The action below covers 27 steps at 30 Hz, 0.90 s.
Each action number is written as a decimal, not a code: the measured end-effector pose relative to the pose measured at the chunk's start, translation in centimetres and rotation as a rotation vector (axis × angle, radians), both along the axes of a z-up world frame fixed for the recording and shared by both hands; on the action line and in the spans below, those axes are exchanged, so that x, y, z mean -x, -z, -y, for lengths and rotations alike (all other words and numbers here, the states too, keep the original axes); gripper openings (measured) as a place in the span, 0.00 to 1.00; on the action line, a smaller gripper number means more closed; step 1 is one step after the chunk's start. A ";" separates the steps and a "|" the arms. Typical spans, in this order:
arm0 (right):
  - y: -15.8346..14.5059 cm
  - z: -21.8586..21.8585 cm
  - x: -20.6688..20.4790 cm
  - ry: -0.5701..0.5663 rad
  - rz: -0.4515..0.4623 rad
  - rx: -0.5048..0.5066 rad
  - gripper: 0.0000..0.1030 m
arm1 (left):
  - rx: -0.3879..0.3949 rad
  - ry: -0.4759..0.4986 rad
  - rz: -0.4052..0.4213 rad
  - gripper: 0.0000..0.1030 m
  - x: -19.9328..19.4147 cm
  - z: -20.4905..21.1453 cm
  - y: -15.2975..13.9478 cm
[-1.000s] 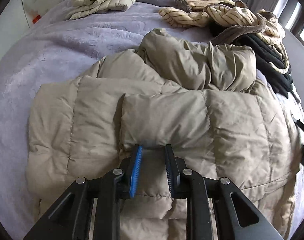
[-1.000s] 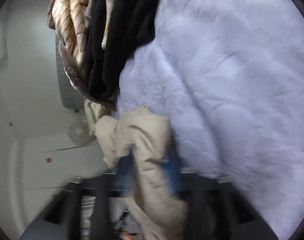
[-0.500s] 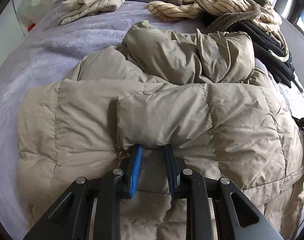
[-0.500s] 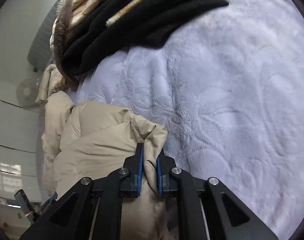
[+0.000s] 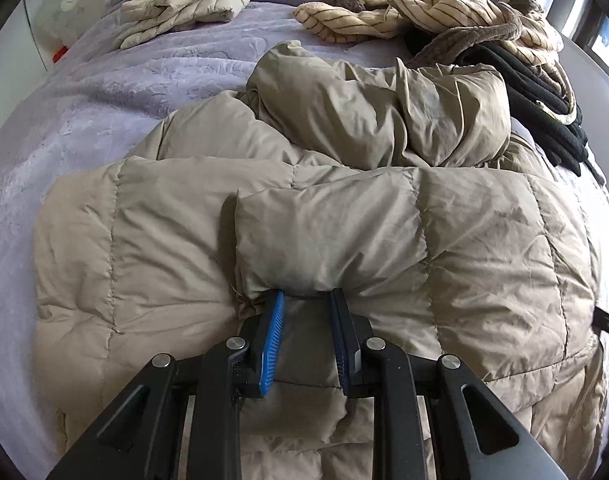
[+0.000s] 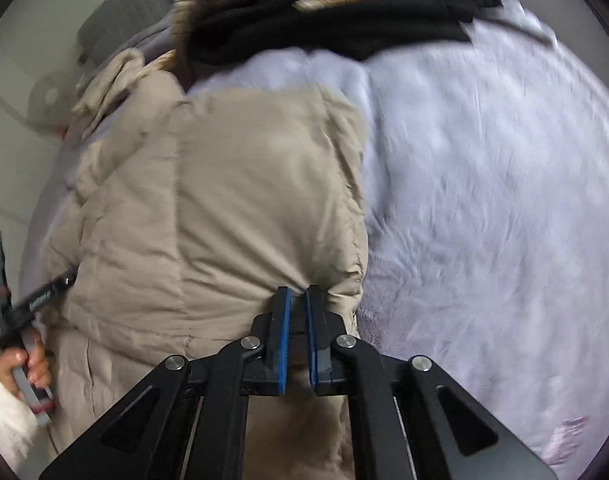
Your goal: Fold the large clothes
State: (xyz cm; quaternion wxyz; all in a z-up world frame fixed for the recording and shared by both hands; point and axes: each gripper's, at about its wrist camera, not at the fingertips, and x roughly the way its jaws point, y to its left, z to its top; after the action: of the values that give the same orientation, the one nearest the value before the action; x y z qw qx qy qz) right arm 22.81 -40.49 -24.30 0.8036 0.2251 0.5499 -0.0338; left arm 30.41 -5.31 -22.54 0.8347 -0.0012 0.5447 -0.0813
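Left wrist view: the beige puffer jacket (image 5: 312,240) fills the centre and lower frame on the lavender bedspread (image 5: 84,112), its folded edge running across mid-frame; the left gripper (image 5: 306,300) is clamped on a pinch of jacket fabric at the lower centre. Bare bedspread lies along the left side. At the upper left rests a folded cream quilted garment (image 5: 188,4); at the upper right, a striped fleece garment (image 5: 424,12) over a black garment (image 5: 544,100). Right wrist view: the right gripper (image 6: 297,296), jaws nearly together, grips the jacket's bunched edge at lower centre; open bedspread fills the right half. A hand (image 6: 24,364) holds a gripper handle at the lower left edge.
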 end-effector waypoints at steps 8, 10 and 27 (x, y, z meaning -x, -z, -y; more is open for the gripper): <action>-1.7 -0.5 -0.8 0.029 -0.014 0.010 0.06 | -0.016 -0.046 -0.031 0.24 0.3 -1.5 -1.9; -2.7 -0.8 -0.4 0.031 -0.011 0.011 0.10 | -0.039 -0.044 -0.027 0.24 1.1 -2.1 -2.9; -6.8 -5.8 8.1 0.011 -0.112 -0.089 0.10 | -0.087 -0.026 -0.149 0.24 11.6 -3.8 -6.1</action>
State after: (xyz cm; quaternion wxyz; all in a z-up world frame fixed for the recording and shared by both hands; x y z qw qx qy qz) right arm 14.67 -34.65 -17.54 0.7607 0.2614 0.5936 -0.0264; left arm 18.83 -1.53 -16.44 0.7922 0.0219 0.6081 -0.0462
